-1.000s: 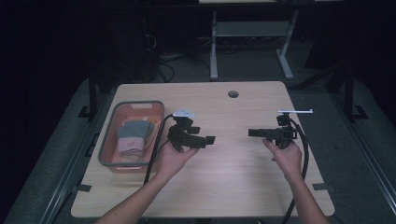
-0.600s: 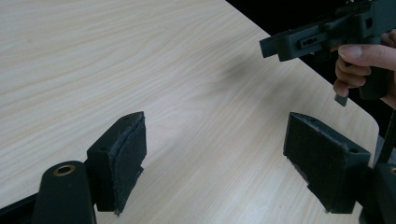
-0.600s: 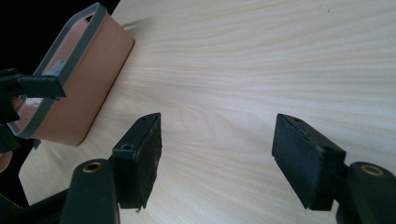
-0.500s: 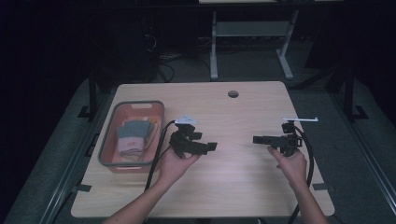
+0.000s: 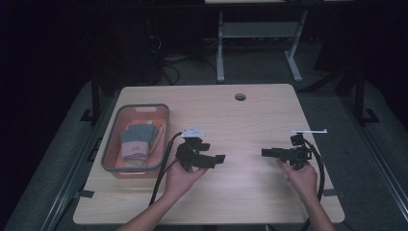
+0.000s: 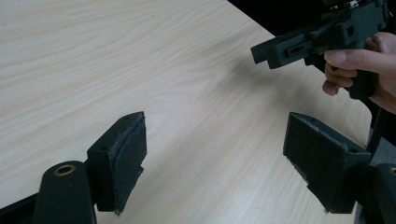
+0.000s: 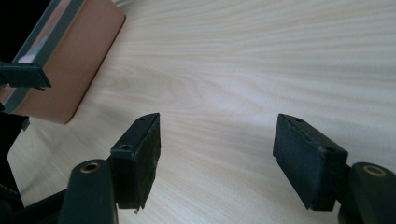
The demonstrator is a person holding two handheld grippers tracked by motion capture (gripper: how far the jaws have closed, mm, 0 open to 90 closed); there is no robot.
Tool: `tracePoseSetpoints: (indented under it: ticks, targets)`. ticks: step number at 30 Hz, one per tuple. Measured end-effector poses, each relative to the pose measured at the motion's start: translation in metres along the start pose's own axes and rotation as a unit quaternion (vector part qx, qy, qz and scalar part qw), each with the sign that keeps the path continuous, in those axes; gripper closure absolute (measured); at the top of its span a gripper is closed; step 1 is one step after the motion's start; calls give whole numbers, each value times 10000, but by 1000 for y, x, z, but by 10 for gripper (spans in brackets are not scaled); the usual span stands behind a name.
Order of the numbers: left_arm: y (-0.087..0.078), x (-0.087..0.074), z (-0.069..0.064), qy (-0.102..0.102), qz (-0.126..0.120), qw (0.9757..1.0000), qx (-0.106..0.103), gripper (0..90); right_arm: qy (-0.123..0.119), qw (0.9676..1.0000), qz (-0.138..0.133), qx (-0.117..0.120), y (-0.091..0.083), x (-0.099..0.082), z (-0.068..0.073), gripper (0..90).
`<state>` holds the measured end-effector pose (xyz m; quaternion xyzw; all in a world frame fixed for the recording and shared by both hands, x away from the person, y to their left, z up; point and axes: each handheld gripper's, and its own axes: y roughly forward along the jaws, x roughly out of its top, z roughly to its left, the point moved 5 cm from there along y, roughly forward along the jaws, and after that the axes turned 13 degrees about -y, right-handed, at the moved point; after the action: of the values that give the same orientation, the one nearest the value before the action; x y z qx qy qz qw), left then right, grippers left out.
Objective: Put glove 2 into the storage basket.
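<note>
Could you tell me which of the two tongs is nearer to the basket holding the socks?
The left. The left tongs hover just right of the basket, close to its near corner, while the right tongs are farther right across the table, both open and empty.

In the high view your forearms are cut off by the bottom edge. The folded cloth (image 5: 137,140) in the basket (image 5: 109,150) is too small to tell what it is. In the right gripper view the picture's left edge cuts the basket (image 7: 70,65), so you cannot see inside. In the left gripper view, your right hand (image 6: 369,70) is cut at the right edge.
</note>
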<state>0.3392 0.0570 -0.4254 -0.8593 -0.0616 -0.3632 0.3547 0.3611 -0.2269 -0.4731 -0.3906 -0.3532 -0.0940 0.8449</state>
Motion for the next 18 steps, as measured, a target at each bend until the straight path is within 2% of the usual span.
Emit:
tracePoseSetpoints:
  ticks: [15, 18]
  targets:
    - [-1, -22, -2, 38, -13, 10000, -64, 216, -195, 9998, -81, 7, -7, -18, 8, 317]
    - [-2, -27, -3, 29, -25, 10000, -79, 215, -159, 9998, -81, 12, -9, -24, 9, 315]
